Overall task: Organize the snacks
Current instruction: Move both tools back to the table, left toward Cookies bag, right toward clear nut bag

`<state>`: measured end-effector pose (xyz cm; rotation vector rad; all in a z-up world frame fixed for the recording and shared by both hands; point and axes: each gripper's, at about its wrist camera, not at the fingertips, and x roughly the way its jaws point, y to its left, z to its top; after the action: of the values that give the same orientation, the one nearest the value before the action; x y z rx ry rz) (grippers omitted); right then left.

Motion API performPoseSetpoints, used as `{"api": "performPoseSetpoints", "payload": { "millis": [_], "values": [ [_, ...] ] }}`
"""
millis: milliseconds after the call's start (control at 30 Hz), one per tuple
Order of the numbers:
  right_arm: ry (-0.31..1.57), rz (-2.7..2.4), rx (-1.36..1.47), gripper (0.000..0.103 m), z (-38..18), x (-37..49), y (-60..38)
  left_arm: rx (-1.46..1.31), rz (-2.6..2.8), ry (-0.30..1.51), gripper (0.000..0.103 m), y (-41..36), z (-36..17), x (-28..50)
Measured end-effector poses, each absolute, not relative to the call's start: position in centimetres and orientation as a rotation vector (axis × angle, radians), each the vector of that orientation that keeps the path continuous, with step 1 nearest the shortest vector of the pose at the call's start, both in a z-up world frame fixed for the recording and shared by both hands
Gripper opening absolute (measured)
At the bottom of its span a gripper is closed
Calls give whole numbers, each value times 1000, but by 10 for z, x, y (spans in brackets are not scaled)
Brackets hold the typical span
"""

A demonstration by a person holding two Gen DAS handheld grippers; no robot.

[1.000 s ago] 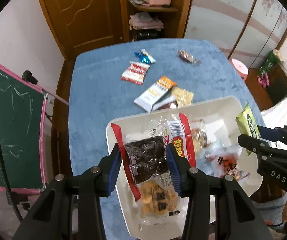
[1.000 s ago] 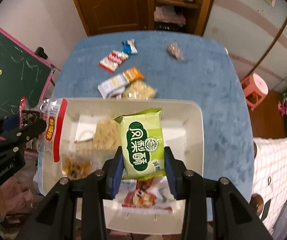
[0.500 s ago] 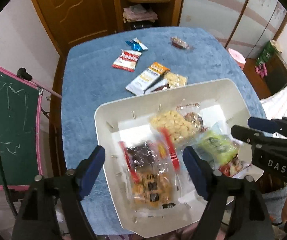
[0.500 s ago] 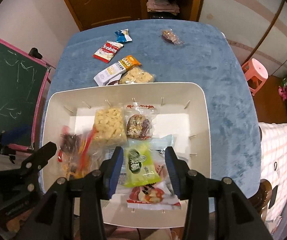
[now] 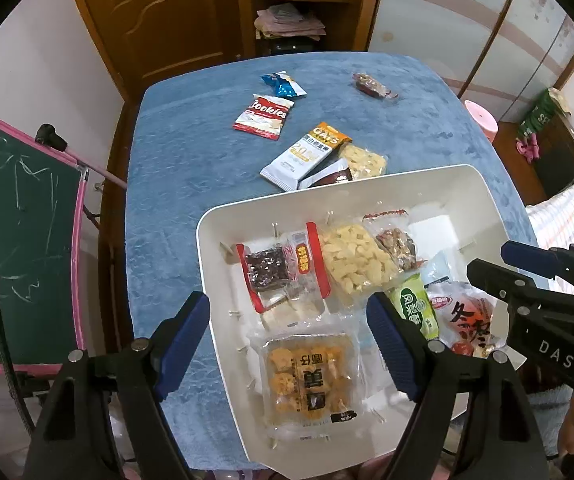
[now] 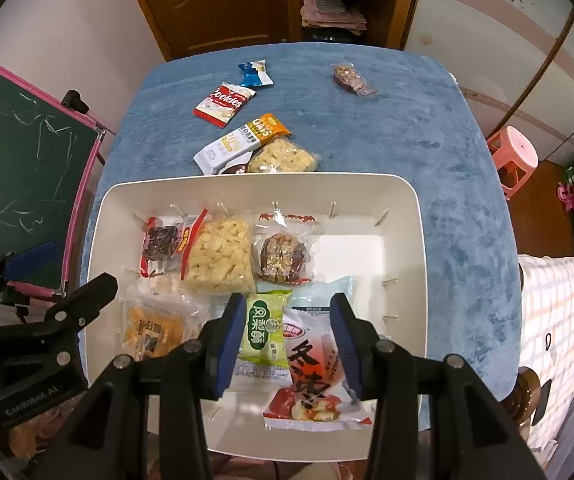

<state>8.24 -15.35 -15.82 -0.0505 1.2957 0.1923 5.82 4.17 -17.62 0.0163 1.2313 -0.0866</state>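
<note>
White tray [image 6: 415,216] holds sorted packets; both tools, left tool [image 5: 287,332] and right tool [image 6: 289,340], hang spread and empty, free to fetch cookies [image 6: 223,104] lying far on the bench [image 6: 427,120].

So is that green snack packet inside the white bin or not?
Inside. The green packet lies flat on the white bin's floor among other snacks, between the right gripper's open fingers, not pinched.

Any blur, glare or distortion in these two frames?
Left wrist view: sharp, fisheye bends the blue table edges, dark vignette at the corners, mild glare on the clear wrappers in the white bin. Right wrist view: equally sharp, same barrel distortion and vignette.
</note>
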Motion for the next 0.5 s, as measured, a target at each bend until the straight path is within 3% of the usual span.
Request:
{"api": "performPoseSetpoints", "payload": {
  "millis": [500],
  "values": [
    [1231, 140, -61, 44, -149, 148, -181, 35, 19, 1208, 80, 64, -172, 128]
  ]
}}
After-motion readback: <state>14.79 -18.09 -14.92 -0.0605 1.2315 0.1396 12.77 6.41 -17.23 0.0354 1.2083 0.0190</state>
